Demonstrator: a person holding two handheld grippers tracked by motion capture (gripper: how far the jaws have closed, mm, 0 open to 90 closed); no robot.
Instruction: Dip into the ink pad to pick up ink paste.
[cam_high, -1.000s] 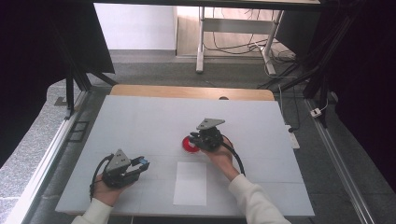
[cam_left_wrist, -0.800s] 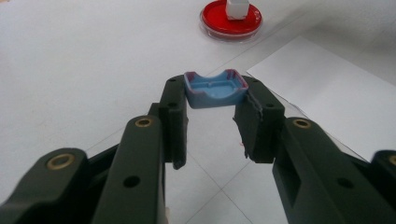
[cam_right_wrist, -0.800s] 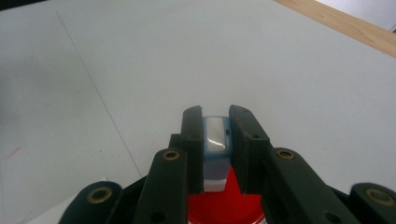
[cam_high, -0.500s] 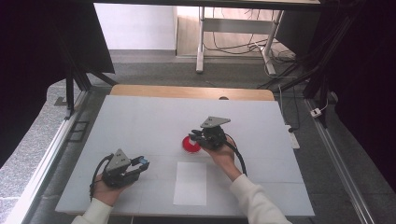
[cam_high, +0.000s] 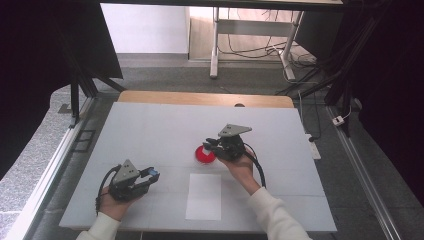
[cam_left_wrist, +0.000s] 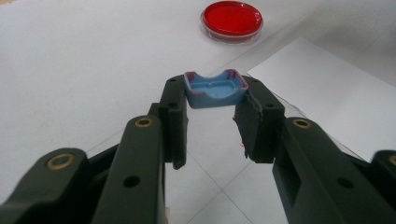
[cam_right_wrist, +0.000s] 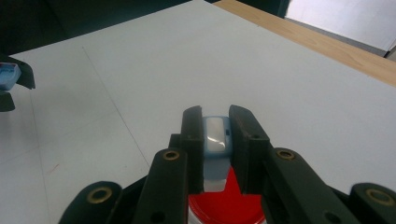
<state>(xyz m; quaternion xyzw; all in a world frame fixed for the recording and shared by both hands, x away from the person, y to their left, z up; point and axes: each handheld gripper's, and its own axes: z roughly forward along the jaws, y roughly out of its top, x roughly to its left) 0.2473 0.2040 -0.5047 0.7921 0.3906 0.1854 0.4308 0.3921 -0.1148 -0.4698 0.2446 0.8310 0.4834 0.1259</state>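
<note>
My left gripper (cam_high: 151, 175) rests at the table's front left, shut on a small blue tray-shaped piece (cam_left_wrist: 215, 89) with reddish rims, held across its ends. My right gripper (cam_high: 209, 145) hovers at the table's middle, over a round red dish (cam_high: 204, 157). It is shut on a slim pale blue-and-white piece (cam_right_wrist: 216, 134) that stands upright between its jaws. In the right gripper view the red dish (cam_right_wrist: 224, 203) lies directly below the jaws. The same red dish (cam_left_wrist: 232, 19) sits farther off in the left gripper view, beyond the blue piece.
A white paper sheet (cam_high: 204, 196) lies flat near the front edge, between the two hands, and its corner (cam_left_wrist: 327, 100) shows to the right of the left jaws. The white tabletop (cam_high: 150, 130) has a wooden strip (cam_high: 200, 98) along its far edge.
My right gripper has shifted slightly to the right above the red dish, still holding its piece. The left gripper has stayed put.
</note>
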